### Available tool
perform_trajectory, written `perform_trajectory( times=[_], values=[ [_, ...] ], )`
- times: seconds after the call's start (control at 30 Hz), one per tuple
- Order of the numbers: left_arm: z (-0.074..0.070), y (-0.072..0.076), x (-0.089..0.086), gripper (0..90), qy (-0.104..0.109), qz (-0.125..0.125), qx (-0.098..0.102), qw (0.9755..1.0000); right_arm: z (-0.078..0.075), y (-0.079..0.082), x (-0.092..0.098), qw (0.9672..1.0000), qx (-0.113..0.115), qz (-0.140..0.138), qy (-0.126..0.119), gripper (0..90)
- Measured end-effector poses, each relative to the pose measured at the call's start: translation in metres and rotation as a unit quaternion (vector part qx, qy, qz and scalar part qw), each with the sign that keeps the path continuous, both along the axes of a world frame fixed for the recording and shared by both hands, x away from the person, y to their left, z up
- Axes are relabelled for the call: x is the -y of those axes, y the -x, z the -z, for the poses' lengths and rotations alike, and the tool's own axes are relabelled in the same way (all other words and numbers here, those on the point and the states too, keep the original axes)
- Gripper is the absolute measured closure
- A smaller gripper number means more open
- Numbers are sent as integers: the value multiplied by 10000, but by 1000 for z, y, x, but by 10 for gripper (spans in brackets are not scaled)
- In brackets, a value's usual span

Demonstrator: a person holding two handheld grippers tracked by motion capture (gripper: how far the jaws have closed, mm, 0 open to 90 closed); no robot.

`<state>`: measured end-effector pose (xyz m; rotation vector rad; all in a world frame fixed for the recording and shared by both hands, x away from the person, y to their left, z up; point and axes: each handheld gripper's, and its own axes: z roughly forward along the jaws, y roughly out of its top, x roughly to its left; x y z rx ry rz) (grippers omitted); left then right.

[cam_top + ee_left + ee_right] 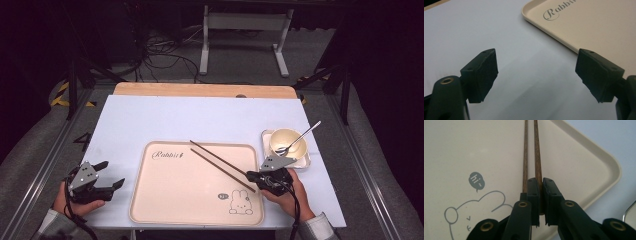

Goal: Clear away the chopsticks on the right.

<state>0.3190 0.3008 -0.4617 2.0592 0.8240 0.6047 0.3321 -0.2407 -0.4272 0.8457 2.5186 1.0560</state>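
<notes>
A: Where are the chopsticks (220, 161)?

B: Over the tray (165, 200), right half. Long axis runs diagonal in the high view: near ends at the right tool (254, 176) by the tray's right edge, far ends pointing up-left toward the tray's top rim, past the "Rabbit" lettering (168, 155).

A: Parallel?

B: Close to it. The two sticks (531, 150) sit side by side with a narrow gap, spreading a little toward the far ends. In the right gripper view they run straight away from the tool, in line with its jaws.

A: Right tool state?

B: Jaws nearly together, clamped on the right-hand stick's near end. The left-hand stick passes just outside the left jaw; can't tell if it's pinched too. The tool sits over the tray's rabbit drawing (241, 202) corner.

A: Left tool (111, 175)?

B: Jaws wide apart, nothing between them. It's over the white bench (150, 120) cover, just left of the tray, aimed at the tray's near-left rim.

A: Anything else nearby?

B: Bowl (287, 141) with a spoon (300, 137) in it, on a small dish (301, 161) right of the tray, just behind the right hand (292, 197).
</notes>
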Motion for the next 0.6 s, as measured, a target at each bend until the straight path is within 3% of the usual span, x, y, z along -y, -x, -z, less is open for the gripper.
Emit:
perform_trajectory(
  times=[0.6],
  values=[
    [0,0,1,190,-51,11,-9,10000,10,4,8,9997,-231,11,126,844]
  ],
)
